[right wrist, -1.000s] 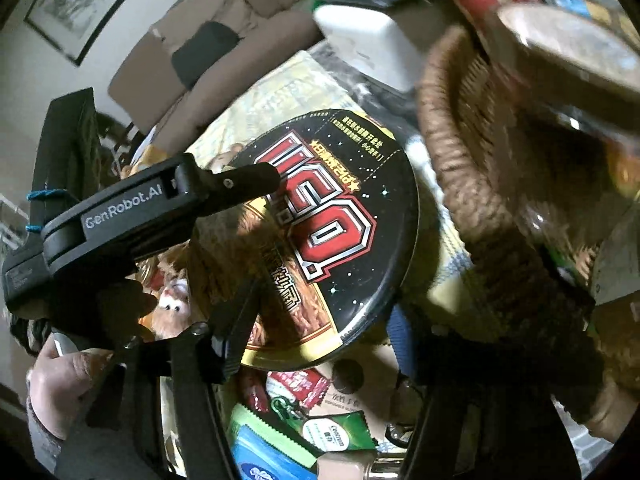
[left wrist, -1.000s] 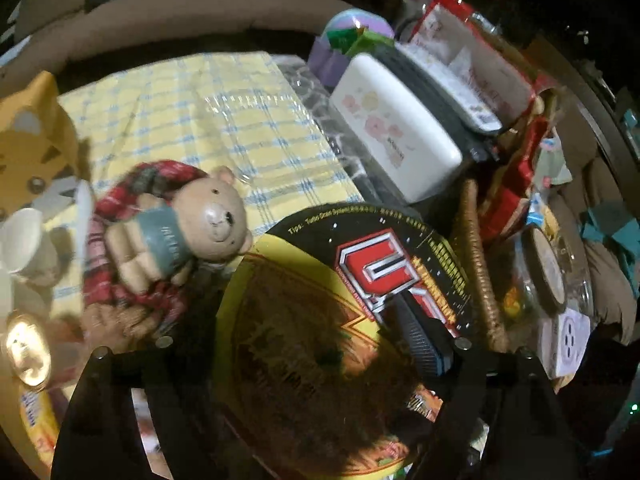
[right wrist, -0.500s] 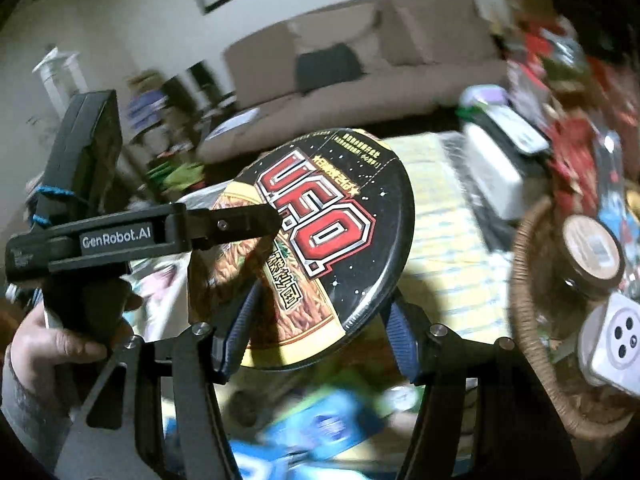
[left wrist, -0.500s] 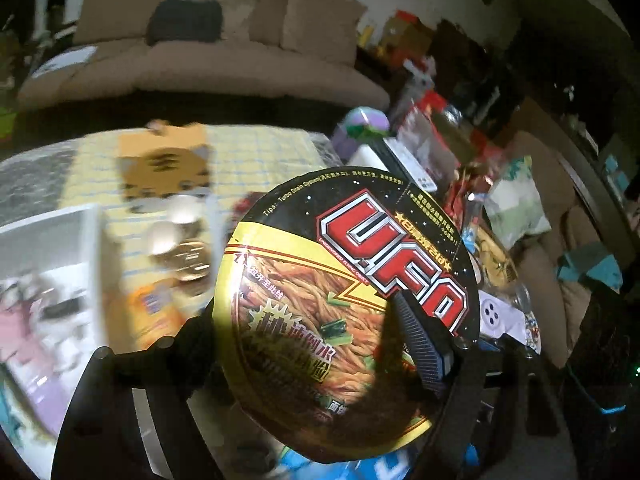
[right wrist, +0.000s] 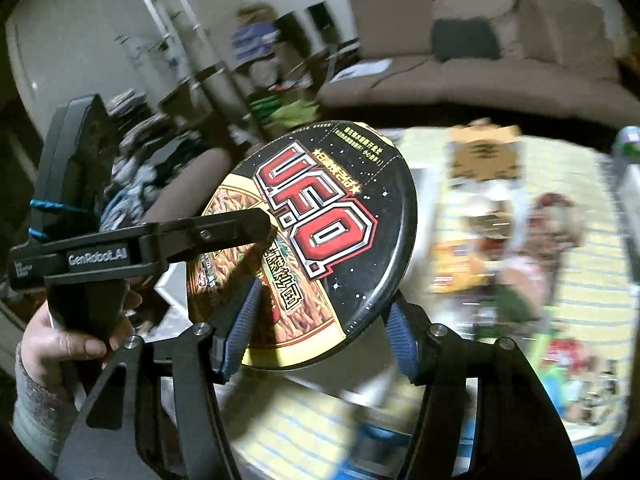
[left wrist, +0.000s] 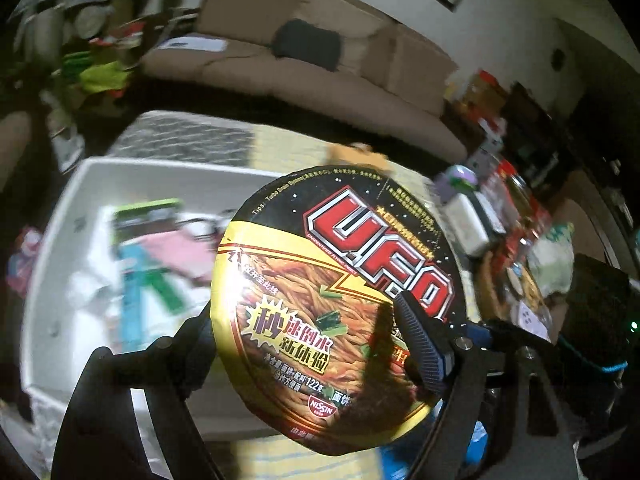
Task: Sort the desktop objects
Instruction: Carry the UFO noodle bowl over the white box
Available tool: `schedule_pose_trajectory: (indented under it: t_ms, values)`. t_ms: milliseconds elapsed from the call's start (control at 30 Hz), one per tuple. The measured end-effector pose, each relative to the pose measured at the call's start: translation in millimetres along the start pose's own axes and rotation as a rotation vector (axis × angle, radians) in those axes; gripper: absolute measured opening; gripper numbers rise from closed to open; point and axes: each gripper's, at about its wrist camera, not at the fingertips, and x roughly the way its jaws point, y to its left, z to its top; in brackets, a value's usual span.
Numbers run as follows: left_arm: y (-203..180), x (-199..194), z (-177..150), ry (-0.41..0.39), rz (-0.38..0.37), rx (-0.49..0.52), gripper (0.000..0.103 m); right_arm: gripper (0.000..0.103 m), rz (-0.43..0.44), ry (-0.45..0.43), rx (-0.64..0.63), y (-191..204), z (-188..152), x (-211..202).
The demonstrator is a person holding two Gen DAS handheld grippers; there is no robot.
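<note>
A round U.F.O. instant noodle bowl [left wrist: 340,292] with a black and yellow lid is held in the air, tilted. My left gripper [left wrist: 316,336] is shut on its rim, one finger over the lid and one under it. My right gripper [right wrist: 320,312] is shut on the same bowl [right wrist: 316,240] from the other side. The left gripper's finger [right wrist: 208,236] and the hand holding it show in the right wrist view. A white bin [left wrist: 60,216] with several packets in it lies below and to the left of the bowl.
A yellow checked tablecloth [right wrist: 580,264] covers the table, with a tiger-face box [right wrist: 486,152], snack packets and a plaid-wrapped toy [right wrist: 556,224] on it. A white box [left wrist: 466,220] and cluttered goods stand at the right. A brown sofa [left wrist: 320,64] lies behind.
Both grippers have carried the bowl up and to the left, away from the wicker basket and the bear toy. The white bin has come into view under the bowl.
</note>
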Motion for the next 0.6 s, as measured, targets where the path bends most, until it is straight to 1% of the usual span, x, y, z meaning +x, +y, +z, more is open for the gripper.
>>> schedule_pose_trajectory:
  t_ms: [167, 300, 467, 600]
  values:
    - [84.4, -16.0, -7.3, -0.007, 0.070, -0.093, 0.084, 0.057, 0.091, 0.074, -0.018, 50.5, -1.0, 74.6]
    - [136.4, -15.3, -16.4, -0.005, 0.106, -0.158, 0.084, 0.057, 0.129, 0.132, -0.017, 64.4, -4.9, 131.1]
    - [175.5, -8.9, -29.7, 0.012, 0.128, -0.197, 0.084, 0.057, 0.168, 0.197, -0.007, 71.4, -13.1, 183.4]
    - [189.1, 8.2, -39.4, 0.050, 0.136, -0.209, 0.085, 0.057, 0.155, 0.240, -0.002, 69.0, -18.6, 205.7]
